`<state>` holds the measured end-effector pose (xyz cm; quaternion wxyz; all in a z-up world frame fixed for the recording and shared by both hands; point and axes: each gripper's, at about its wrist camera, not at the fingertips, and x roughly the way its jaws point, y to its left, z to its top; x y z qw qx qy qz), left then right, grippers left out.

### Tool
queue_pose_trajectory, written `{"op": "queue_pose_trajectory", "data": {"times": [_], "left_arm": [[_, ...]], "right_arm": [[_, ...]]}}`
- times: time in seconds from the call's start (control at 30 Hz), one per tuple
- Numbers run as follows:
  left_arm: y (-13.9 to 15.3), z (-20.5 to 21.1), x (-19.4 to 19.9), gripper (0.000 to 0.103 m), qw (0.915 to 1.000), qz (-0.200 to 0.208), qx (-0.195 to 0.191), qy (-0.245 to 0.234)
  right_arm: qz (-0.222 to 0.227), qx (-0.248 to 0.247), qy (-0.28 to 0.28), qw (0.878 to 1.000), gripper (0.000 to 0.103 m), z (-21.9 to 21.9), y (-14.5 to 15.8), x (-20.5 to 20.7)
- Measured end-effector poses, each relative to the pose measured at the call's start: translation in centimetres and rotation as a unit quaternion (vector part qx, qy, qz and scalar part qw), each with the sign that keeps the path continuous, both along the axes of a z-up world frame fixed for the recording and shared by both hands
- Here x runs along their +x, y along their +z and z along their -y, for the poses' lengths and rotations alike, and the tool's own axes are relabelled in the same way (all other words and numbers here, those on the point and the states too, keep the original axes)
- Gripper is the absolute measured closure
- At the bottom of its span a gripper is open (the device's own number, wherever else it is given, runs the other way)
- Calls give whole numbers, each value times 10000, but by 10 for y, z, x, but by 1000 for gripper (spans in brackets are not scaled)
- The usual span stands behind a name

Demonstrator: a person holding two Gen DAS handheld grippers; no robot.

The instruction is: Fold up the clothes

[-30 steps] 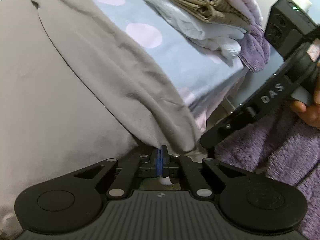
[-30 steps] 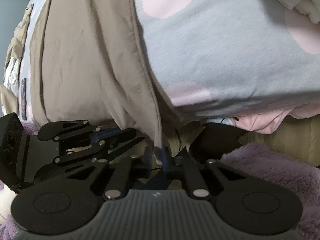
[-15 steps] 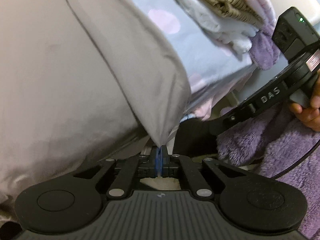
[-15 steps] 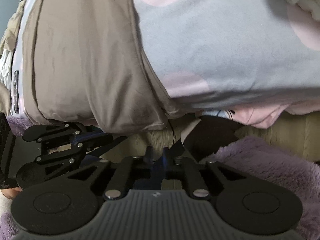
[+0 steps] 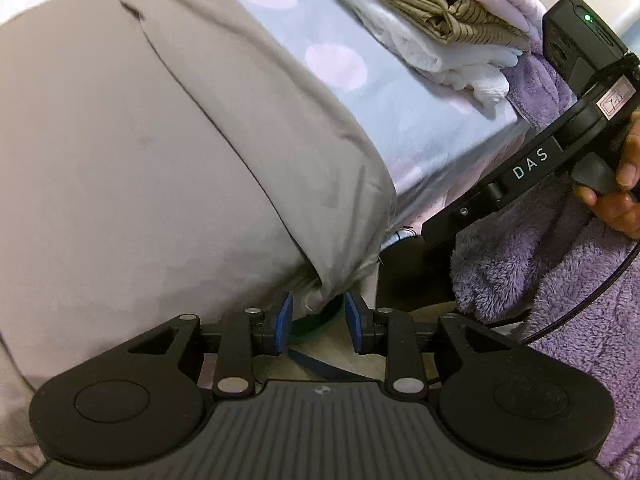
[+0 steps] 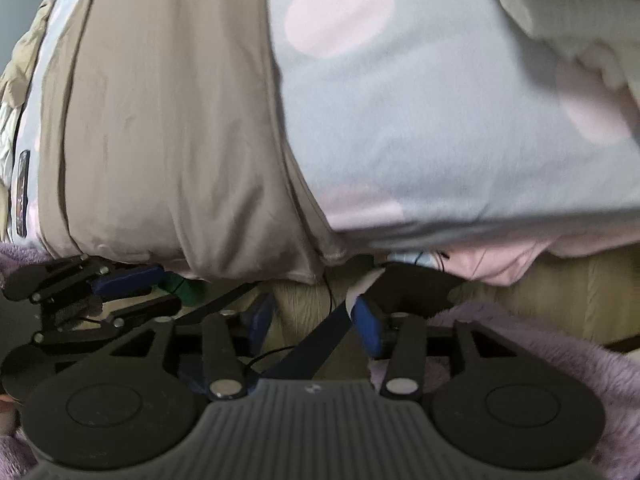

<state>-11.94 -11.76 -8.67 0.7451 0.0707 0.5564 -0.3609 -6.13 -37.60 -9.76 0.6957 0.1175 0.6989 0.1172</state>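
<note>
A beige garment (image 5: 140, 152) lies spread on the bed, its near edge draped over the bed's front edge; it also shows in the right wrist view (image 6: 160, 140). My left gripper (image 5: 319, 322) is open, its blue pads just below the garment's hanging corner, not gripping it. My right gripper (image 6: 316, 322) is open and empty below the bed edge, with the garment's hem just above and left of it. The left gripper also shows at the lower left of the right wrist view (image 6: 132, 292).
A grey-blue sheet with pink dots (image 5: 360, 92) covers the bed. A stack of folded clothes (image 5: 432, 20) sits at its far right. A purple fleece blanket (image 5: 560, 272) lies to the right below. Wooden floor (image 6: 540, 280) shows beneath the bed edge.
Both grippers have opened and let go of the beige garment's edge. The garment has dropped back over the bed's front edge.
</note>
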Motion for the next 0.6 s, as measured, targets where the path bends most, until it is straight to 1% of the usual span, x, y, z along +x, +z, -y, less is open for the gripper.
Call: {"op": "queue_pose_trajectory", "data": {"times": [0.07, 0.13, 0.3, 0.4, 0.47, 0.6], "left_arm": [[8, 1, 2, 77, 9998, 170, 76, -89], [14, 0, 5, 75, 9994, 305, 114, -114], [28, -4, 17, 75, 9991, 423, 32, 28], [37, -3, 27, 75, 9983, 572, 17, 52], [41, 0, 35, 75, 9977, 679, 84, 28], [46, 5, 49, 75, 9957, 881, 260, -101]], "right_arm": [[166, -80, 175, 9997, 49, -5, 6, 2], [333, -161, 349, 9987, 49, -10, 13, 3], [757, -304, 625, 9947, 49, -16, 27, 9], [968, -577, 743, 9908, 49, -19, 31, 15], [1061, -731, 799, 9884, 49, -20, 31, 19], [1141, -802, 932, 9858, 49, -24, 29, 23]]}}
